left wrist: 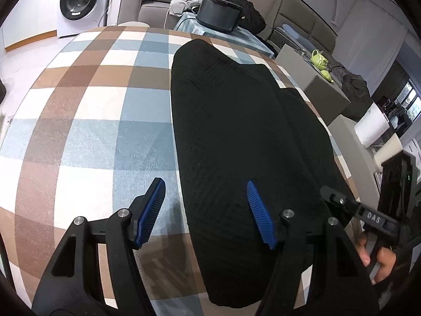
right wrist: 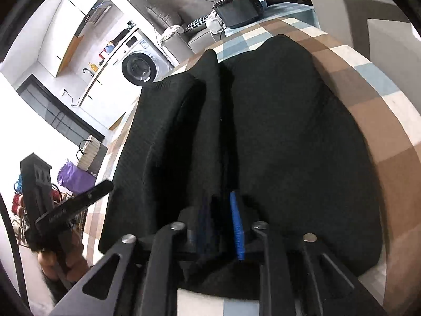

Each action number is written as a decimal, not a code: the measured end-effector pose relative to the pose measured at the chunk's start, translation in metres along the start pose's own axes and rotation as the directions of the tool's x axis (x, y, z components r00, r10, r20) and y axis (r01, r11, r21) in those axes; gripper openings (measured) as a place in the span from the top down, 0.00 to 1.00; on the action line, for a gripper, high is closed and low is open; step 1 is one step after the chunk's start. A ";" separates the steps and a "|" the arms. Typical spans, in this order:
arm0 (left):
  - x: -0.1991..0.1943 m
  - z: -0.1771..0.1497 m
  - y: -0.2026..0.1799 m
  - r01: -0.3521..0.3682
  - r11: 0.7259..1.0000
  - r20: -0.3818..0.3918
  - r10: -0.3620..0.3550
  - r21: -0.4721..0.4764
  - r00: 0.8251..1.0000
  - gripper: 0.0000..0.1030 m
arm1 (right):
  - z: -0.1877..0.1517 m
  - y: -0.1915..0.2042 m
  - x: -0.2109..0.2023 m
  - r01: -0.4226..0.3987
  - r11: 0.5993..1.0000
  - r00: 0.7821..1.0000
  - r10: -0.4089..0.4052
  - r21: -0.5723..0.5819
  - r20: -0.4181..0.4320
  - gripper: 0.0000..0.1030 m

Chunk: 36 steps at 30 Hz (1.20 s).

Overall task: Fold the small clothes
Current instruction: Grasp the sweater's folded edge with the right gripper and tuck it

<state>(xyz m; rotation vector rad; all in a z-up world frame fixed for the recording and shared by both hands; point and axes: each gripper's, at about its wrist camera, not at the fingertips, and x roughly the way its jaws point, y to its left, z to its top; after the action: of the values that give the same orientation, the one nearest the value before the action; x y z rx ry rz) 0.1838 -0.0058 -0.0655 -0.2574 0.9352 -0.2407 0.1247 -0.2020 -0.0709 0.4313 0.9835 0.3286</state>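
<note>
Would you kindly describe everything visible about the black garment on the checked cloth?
The black garment is a ribbed knit, lying flat and lengthwise on the checked cloth, with one part folded over along its left side in the right wrist view. The left gripper hangs open over its near edge. A fold of it sits between the right gripper's narrow fingers; a firm pinch cannot be confirmed.

Black left tool (left wrist: 206,212), blue ribbed pads, silver screws, "DAS" marking
</note>
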 end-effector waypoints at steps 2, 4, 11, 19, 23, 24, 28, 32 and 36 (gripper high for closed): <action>0.001 -0.001 0.001 -0.003 1.000 -0.008 0.003 -0.006 1.000 0.40 | 0.005 0.003 0.008 -0.016 1.000 1.000 0.016 -0.006 0.005 0.80; 0.001 -0.001 0.003 -0.003 1.000 -0.007 0.003 -0.009 1.000 0.40 | 0.012 0.005 0.018 -0.038 0.999 0.999 0.038 -0.002 0.006 0.80; -0.005 0.002 0.013 -0.034 0.999 0.005 0.034 -0.019 0.999 0.40 | 0.015 0.039 0.010 0.026 0.989 0.996 -0.013 -0.149 0.083 0.96; -0.001 0.007 0.022 -0.055 0.997 0.000 0.056 -0.046 0.998 0.40 | 0.007 0.010 0.009 0.152 0.986 0.988 -0.151 -0.074 0.020 0.94; 0.001 0.008 0.018 -0.068 0.997 0.000 0.068 -0.031 0.998 0.40 | 0.008 0.008 0.003 0.137 0.989 0.990 -0.134 -0.059 0.049 0.90; 0.002 0.009 0.018 -0.067 0.997 -0.004 0.067 -0.031 0.998 0.40 | 0.007 0.006 0.001 0.130 0.990 0.990 -0.127 -0.048 0.057 0.89; 0.006 0.009 0.014 -0.067 0.998 -0.013 0.067 -0.022 0.998 0.40 | 0.003 0.001 0.002 0.088 0.996 0.995 -0.087 -0.025 0.041 0.88; 0.008 0.009 0.013 -0.062 0.998 -0.012 0.062 -0.021 0.998 0.40 | 0.003 0.005 0.000 0.067 0.997 0.996 -0.064 -0.048 0.058 0.95; 0.009 0.010 0.015 -0.065 0.998 -0.014 0.065 -0.027 0.998 0.40 | 0.009 0.023 -0.025 0.042 0.992 0.985 -0.021 -0.119 0.173 0.96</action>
<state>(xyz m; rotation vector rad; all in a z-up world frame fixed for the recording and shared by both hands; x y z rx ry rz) 0.1989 0.0069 -0.0713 -0.2501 0.9591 -0.1703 0.1173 -0.1950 -0.0370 0.3259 0.7962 0.3160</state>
